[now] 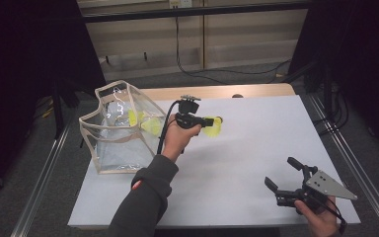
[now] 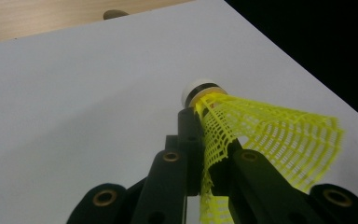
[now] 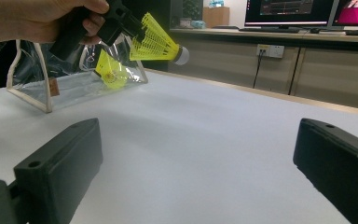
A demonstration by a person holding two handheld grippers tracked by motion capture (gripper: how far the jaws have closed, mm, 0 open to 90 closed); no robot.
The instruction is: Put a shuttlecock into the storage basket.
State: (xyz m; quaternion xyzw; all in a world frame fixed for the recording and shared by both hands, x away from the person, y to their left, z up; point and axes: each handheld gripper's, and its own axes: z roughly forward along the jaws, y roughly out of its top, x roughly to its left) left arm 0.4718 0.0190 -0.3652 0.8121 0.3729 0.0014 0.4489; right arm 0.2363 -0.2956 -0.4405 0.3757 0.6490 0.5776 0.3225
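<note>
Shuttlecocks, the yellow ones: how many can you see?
2. One shuttlecock is pinched in the left gripper above the table; the other shuttlecock lies inside the clear bag. More may be hidden there.

The shuttlecock in the black left gripper has a bright yellow skirt of open mesh, a white cap and a black band beneath it. A second yellow shuttlecock shows through the clear plastic bag, which is edged in cream trim and carries a small brown tag. The table is plain pale grey-white with a light wood strip along its far edge. The right gripper is black with a grey three-cornered plate. The sleeve is dark grey.
</note>
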